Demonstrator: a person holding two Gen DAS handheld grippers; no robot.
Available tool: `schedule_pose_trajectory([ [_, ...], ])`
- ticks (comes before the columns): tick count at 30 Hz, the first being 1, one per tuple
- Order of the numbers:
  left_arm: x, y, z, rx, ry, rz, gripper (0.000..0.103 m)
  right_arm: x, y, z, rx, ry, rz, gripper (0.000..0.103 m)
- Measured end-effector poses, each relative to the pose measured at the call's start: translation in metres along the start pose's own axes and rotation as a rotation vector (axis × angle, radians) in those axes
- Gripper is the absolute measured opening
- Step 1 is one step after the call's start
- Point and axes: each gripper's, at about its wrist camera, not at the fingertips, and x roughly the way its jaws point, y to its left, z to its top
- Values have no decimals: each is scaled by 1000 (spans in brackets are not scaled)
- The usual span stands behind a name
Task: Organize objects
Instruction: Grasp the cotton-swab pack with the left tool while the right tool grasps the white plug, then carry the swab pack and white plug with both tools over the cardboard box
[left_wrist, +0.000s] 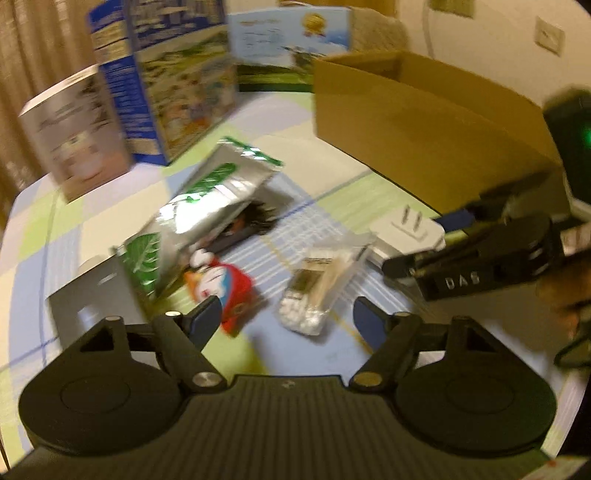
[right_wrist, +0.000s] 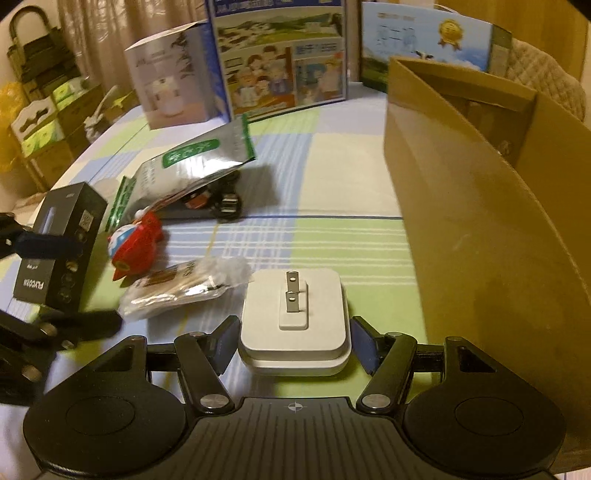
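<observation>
The right gripper (right_wrist: 291, 341) straddled the white plug adapter (right_wrist: 294, 317) at lower centre, fingers open, poised to lift it toward the cardboard box (right_wrist: 480, 229) at right; the left gripper (left_wrist: 284, 317) hung open above the cotton-swab packet (left_wrist: 314, 295).

Checked tablecloth (right_wrist: 332, 177), cardboard box (right_wrist: 461, 206), white charger (right_wrist: 295, 314), foil pouch (right_wrist: 192, 162), red toy (right_wrist: 136, 240)

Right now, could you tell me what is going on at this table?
A person is tidying small items using two handheld grippers. The right gripper straddles a white plug adapter beside an open cardboard box; whether it grips yet is unclear. The left gripper hovers open above a bag of cotton swabs and a red toy.
</observation>
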Motion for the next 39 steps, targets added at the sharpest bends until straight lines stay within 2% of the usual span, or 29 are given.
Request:
schedule_pose_trajectory([
  [4,23,-9,4,61,33,-44,72,0,-5,1,25,0,5,61],
  [7,39,-16,6,103,54,-45,65,2,-7,1,37,1,11,61],
  [11,55,-18,9,128,74,-39,41,4,-9,1,51,2,16,61],
  [13,59,-19,10,124,87,-32,35,5,-9,0,56,4,18,61],
  [15,59,-17,10,92,103,-20,20,5,-9,0,61,6,19,61],
  [20,44,1,2,-152,129,-15,18,3,-7,-2,61,3,34,61],
  [23,29,3,-7,-258,125,-2,18,0,-3,-4,49,1,46,61],
  [28,3,-3,-18,-372,114,16,18,-11,6,-8,20,-19,62,61],
  [31,-13,-10,-19,-408,101,15,18,-25,9,-15,14,-35,65,61],
  [32,-18,-13,-20,-453,93,41,18,-31,10,-18,13,-40,65,61],
  [39,-58,-31,-16,-508,45,34,18,-86,12,-32,12,-82,59,61],
])
